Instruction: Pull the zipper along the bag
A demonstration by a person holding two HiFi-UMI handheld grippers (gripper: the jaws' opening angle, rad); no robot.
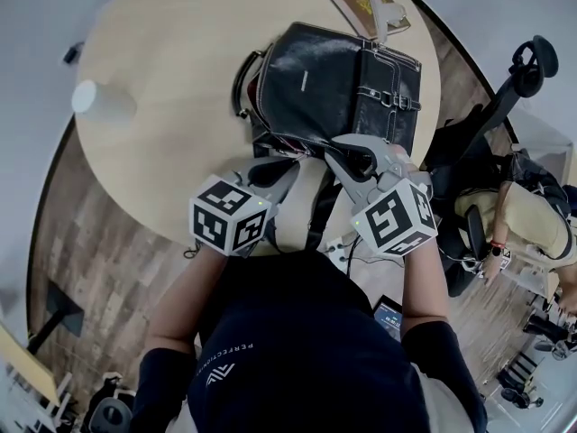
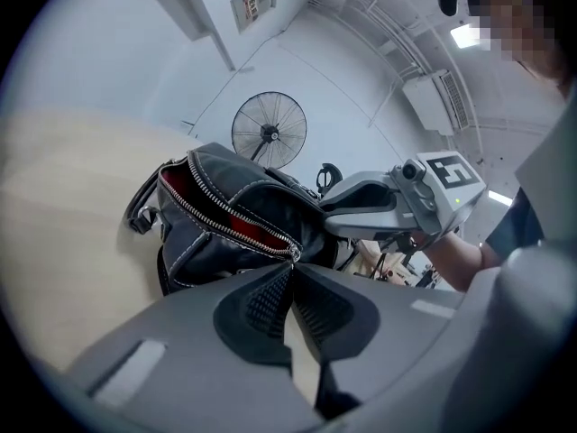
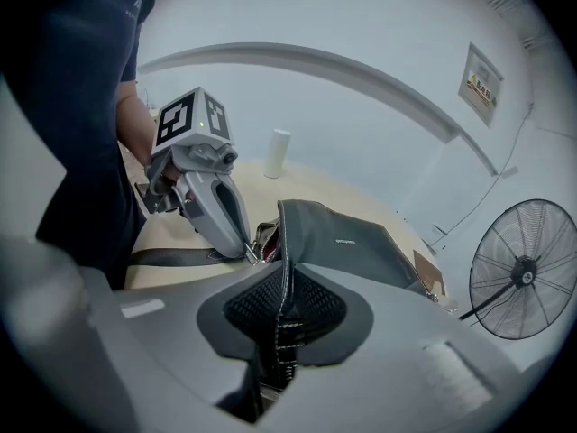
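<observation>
With left tongs pinched on the zipper slider and right tongs clamped on the bag at its edge, the zipper gapes open, so the pull appears barely begun.

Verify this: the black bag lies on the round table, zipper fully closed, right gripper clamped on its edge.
Wrong on the zipper: it gapes open with red lining showing, as the left gripper view shows. The black bag does lie on the round table, right gripper clamped on its edge.
</observation>
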